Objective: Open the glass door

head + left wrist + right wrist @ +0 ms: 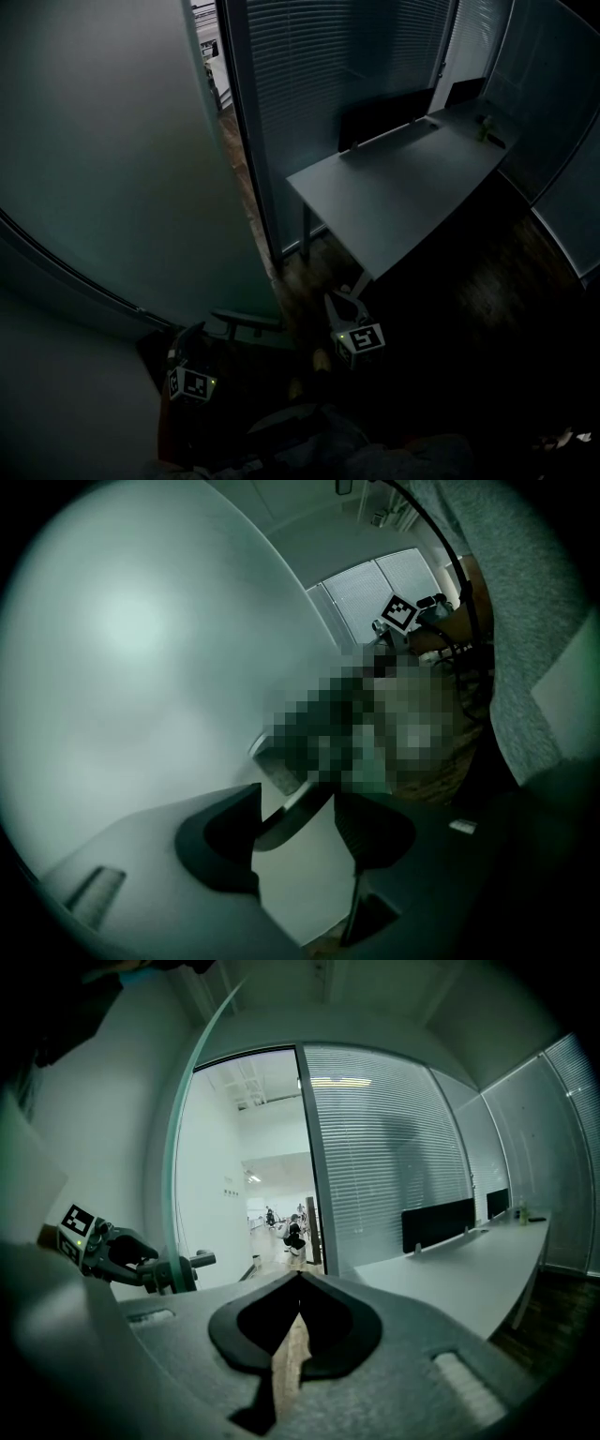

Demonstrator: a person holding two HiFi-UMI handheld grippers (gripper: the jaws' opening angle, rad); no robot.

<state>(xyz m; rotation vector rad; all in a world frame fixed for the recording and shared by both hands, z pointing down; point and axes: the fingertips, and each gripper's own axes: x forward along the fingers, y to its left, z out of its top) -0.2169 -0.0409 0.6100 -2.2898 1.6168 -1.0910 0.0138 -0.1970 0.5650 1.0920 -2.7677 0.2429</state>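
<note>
The frosted glass door (112,169) stands partly swung into the room at the left. Its lever handle (246,322) sticks out near the door's edge. My left gripper (208,330) is shut on that handle. In the left gripper view the lever (281,819) lies slantwise between the two jaws, against the pale door (141,649). From the right gripper view I see the left gripper (141,1260) holding the handle (192,1262) at the door's edge (173,1147). My right gripper (336,300) hangs apart to the right, shut (298,1277) with nothing in it.
A long grey desk (403,178) with a dark divider panel (384,117) stands right of the doorway, along a glass wall with blinds (328,84). Through the gap I see a bright corridor (272,1194) with people far off. A grey sleeve (525,621) fills the left gripper view's right side.
</note>
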